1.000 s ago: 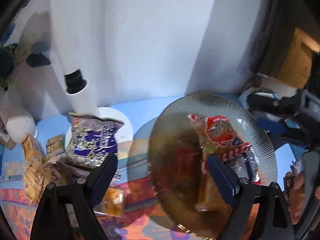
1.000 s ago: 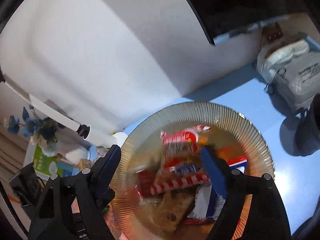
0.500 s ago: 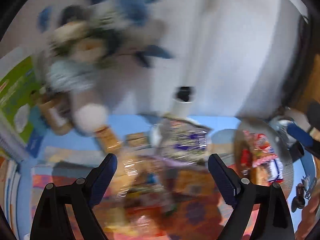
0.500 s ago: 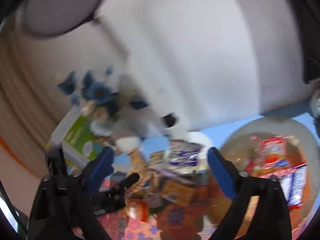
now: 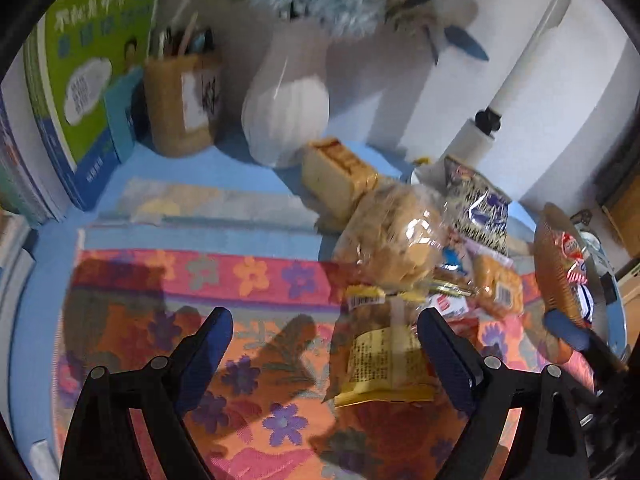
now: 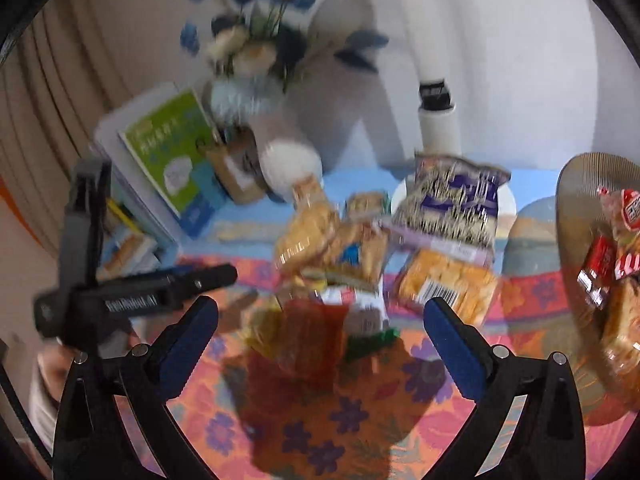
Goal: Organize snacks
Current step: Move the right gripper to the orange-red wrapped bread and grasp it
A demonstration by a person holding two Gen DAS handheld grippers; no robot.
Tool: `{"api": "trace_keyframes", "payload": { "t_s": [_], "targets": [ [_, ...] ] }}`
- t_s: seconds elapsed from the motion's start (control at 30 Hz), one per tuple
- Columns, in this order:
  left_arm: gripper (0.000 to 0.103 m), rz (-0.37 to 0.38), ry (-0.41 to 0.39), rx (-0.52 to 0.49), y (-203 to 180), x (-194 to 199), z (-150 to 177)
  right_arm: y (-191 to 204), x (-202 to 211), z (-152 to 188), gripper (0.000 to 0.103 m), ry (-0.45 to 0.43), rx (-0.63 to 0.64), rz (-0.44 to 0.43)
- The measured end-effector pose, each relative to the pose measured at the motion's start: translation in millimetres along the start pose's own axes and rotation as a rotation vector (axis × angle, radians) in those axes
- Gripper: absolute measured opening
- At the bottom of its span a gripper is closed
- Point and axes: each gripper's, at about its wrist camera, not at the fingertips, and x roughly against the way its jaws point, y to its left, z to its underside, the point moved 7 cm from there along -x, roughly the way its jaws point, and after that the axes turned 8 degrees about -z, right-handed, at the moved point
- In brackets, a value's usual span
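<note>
Both grippers are now facing the snack pile [image 6: 360,240] on the flowered cloth [image 5: 160,300], where a second earlier each was looking down on the ribbed glass plate [image 6: 576,184]. That plate, holding red-wrapped snacks, is now sitting at the right edge of both views. The left gripper [image 5: 324,344] is hanging with its fingers wide apart and nothing between them, and a yellow-labelled packet [image 5: 380,364] is lying just inside its right finger [image 5: 448,356]. The right gripper [image 6: 320,340] is also spreading its fingers fully, with an orange-red packet [image 6: 312,340] lying below the gap, untouched. The white vase [image 5: 286,108] is standing behind the pile on the blue tabletop [image 5: 40,280].
</note>
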Motion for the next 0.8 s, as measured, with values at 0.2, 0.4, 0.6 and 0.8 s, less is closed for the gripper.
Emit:
{"api": "trace_keyframes", "payload": {
  "t_s": [0.2,0.4,0.6,0.8],
  "targets": [
    [0.092,0.057,0.056,-0.048,-16.3,-26.0,9.0,-0.9,-41.7,30.0,0.103,0.102,0.038,0.053],
    [0.103,0.076,0.038,-0.07,-19.9,-49.4,17.0,-37.7,-55.9,46.6,0.102,0.113,-0.021,0.238],
    [0.103,0.046,-0.079,-0.135,-24.2,-51.7,22.3,-57.6,-40.5,47.8,0.103,0.057,-0.098,0.232],
    [0.103,0.041,-0.076,-0.147,-28.0,-53.5,22.2,-53.7,-42.5,48.4,0.103,0.075,-0.071,0.268]
  ]
}}
